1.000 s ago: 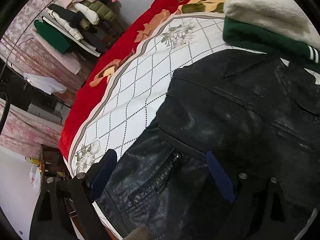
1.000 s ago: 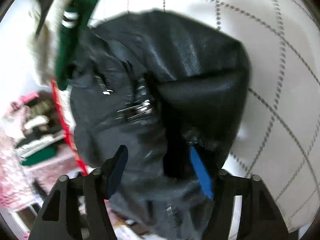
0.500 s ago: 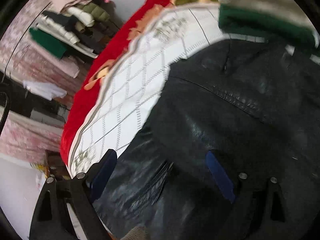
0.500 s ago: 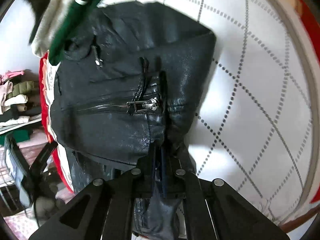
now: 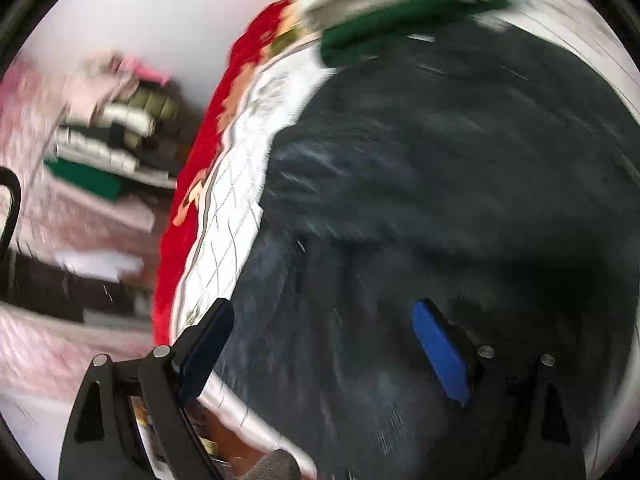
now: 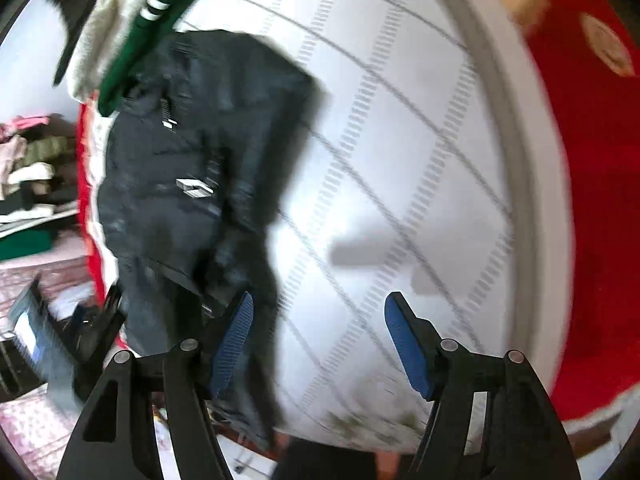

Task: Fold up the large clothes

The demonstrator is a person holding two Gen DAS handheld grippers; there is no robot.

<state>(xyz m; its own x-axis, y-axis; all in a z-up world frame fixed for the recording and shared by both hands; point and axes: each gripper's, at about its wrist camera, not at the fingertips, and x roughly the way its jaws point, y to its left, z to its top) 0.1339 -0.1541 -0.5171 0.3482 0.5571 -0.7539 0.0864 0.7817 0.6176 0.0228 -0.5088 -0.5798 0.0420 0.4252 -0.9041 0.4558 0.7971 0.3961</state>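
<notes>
A black leather jacket (image 5: 440, 168) lies on the white quilted bedspread (image 6: 400, 160) and fills most of the blurred left wrist view. My left gripper (image 5: 324, 344) hangs open over its lower part, with nothing pressed between the blue pads. In the right wrist view the jacket (image 6: 192, 168) lies folded at the left, its silver zipper pulls showing. My right gripper (image 6: 320, 340) is opening. Only bedspread shows between its pads, and the jacket's edge hangs just beside the left pad (image 6: 236, 340).
A folded green and cream garment (image 5: 400, 20) lies past the jacket's top edge, the same green garment (image 6: 152, 20) at the upper left here. A red floral border (image 6: 592, 200) rims the bed. Stacked clothes (image 5: 112, 128) fill shelves beyond the bed's left side.
The right gripper, shut on the jacket's edge half a second ago, has opened and moved right over bare bedspread. The left gripper swung across the jacket, rolled, and stayed open.
</notes>
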